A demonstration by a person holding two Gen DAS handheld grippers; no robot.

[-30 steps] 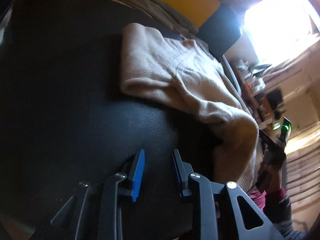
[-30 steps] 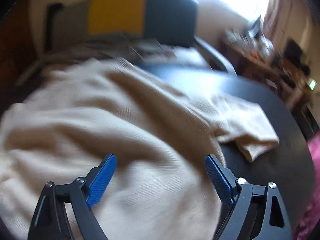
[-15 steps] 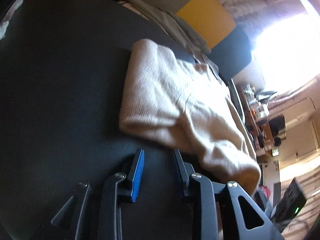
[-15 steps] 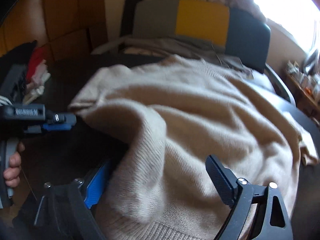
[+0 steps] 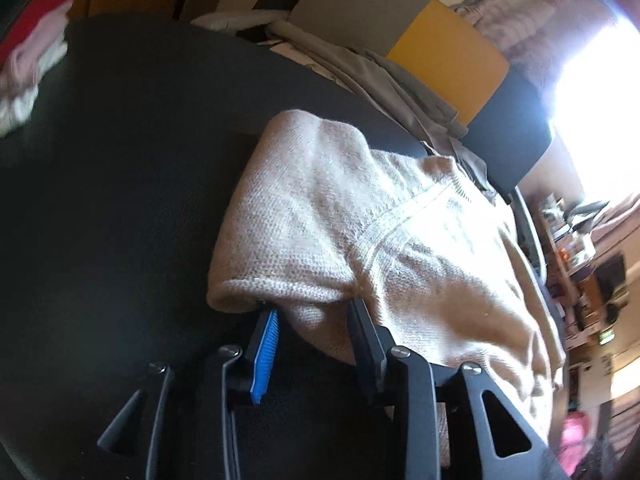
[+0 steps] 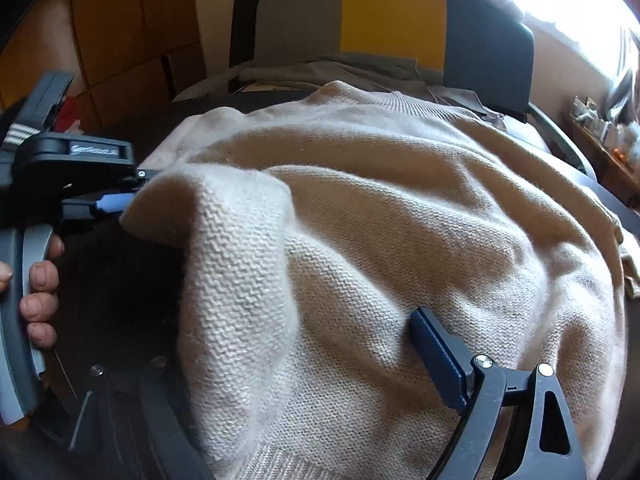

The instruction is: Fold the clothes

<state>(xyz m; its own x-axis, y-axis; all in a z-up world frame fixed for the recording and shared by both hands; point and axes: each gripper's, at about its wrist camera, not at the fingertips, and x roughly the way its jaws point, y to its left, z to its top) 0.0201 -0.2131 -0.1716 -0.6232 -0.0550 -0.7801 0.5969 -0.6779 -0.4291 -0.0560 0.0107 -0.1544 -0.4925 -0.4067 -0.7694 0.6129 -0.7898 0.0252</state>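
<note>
Now we see our left gripper (image 5: 312,316) with jaws apart around the sweater's (image 5: 360,220) rolled edge on the black table (image 5: 120,200). Our right gripper (image 6: 296,344) also stands wide open, knit draped between its fingers. Behind, a chair (image 6: 392,20) holds grey clothes (image 6: 340,68).
</note>
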